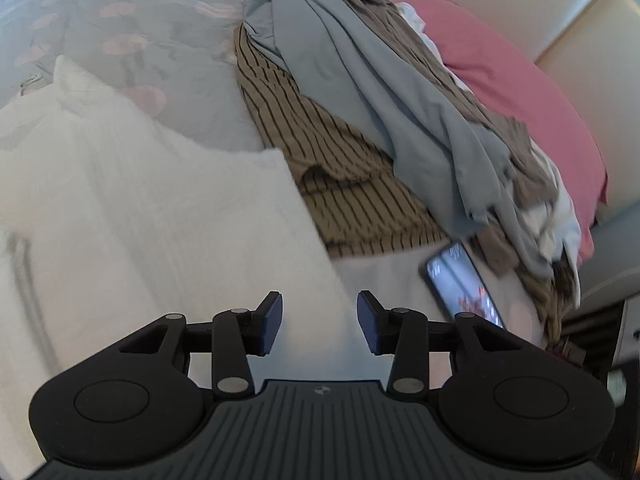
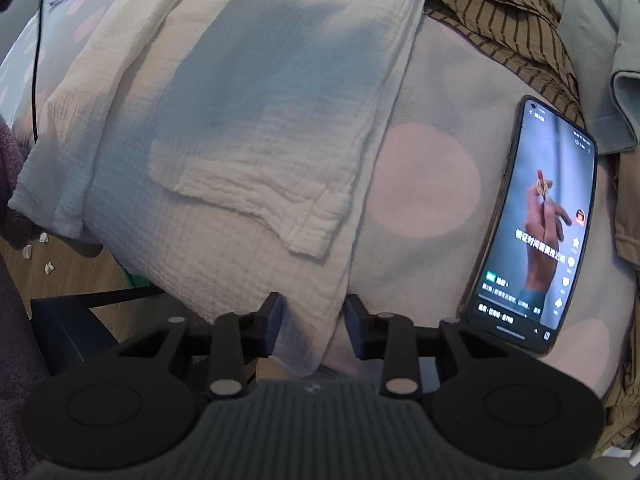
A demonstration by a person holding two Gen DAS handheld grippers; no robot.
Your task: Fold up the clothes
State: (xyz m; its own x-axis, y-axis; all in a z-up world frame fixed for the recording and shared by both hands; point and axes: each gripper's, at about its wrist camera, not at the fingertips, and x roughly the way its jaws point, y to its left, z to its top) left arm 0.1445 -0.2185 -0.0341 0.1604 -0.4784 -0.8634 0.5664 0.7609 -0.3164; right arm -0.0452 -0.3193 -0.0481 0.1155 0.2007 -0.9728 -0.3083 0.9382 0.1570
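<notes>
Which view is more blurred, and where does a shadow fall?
Left wrist view: motion blur, strongest on the white garment and phone. Right wrist view: sharper, phone text visible; a dark shadow lies across the white garment.

White crinkle-textured garment [image 2: 256, 152] | tan shirt with dark thin stripes [image 1: 320, 148] at 12 o'clock | plain grey-blue garment [image 1: 384, 92] | solid pink cloth [image 1: 520, 88] at 2 o'clock | grey bedspread with pale pink dots [image 2: 424, 180] | black phone [image 2: 536, 232], lit screen
</notes>
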